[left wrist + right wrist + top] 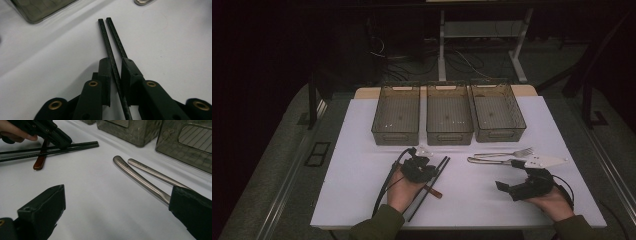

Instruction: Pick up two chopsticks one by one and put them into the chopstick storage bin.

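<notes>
Two black chopsticks (110, 47) lie side by side on the white table (362, 190), slanting from near-left to far-right (438, 175). My left gripper (116, 72) is low over them, jaws narrowly open with one chopstick running between them; the other passes under the right jaw. In the high view this gripper (430, 172) sits left of centre. My right gripper (117, 217) is wide open near the table, its right jaw over the handle of one of two metal utensils (140, 176). A fork (512, 152) lies just beyond this gripper (509, 175).
Three translucent grey bins (395, 135) (449, 136) (501, 133) stand in a row at the back of the table. A brown-handled piece (39, 163) crosses the chopsticks (75, 146) near my left gripper (53, 133). Dark floor and desk legs lie beyond.
</notes>
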Action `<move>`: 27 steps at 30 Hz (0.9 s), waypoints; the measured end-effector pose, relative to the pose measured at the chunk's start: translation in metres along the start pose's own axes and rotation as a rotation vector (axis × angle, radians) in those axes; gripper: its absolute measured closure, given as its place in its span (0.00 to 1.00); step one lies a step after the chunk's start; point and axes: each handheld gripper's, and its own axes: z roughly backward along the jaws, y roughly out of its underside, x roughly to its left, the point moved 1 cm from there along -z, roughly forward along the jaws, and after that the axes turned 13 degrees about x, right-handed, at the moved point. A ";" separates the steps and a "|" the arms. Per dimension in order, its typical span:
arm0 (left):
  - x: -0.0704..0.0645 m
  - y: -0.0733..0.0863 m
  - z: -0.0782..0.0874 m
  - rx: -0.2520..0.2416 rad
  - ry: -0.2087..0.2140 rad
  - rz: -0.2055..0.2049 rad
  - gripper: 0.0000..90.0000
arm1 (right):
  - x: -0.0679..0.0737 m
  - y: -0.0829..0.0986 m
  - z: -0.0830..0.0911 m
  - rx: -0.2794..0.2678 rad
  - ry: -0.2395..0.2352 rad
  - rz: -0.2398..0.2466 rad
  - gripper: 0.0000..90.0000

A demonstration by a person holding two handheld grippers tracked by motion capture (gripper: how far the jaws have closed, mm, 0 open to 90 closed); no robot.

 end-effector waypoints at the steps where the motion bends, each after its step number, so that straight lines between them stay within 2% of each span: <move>1: 0.000 0.000 0.000 0.000 -0.002 0.000 0.87 | 0.000 0.000 0.000 0.000 0.000 0.000 0.00; 6: 0.000 0.000 0.000 -0.003 -0.006 0.016 0.91 | 0.000 0.000 0.000 0.000 0.000 0.002 0.00; 16: 0.002 0.000 0.002 -0.010 -0.009 0.032 0.93 | 0.000 0.000 0.000 -0.001 -0.001 0.003 0.00; 17: 0.001 0.000 0.003 -0.010 -0.007 0.047 0.94 | 0.000 0.000 0.000 0.000 -0.001 0.003 0.00; 18: 0.002 0.000 0.004 -0.010 -0.011 0.038 0.94 | 0.000 0.000 0.000 -0.001 -0.001 0.003 0.00; 20: 0.002 0.000 0.005 -0.012 -0.004 0.059 0.94 | 0.000 0.000 0.000 -0.001 -0.001 0.003 0.00; 27: 0.005 0.000 0.011 -0.014 0.004 0.060 0.94 | 0.000 0.000 0.000 0.000 -0.001 0.003 0.00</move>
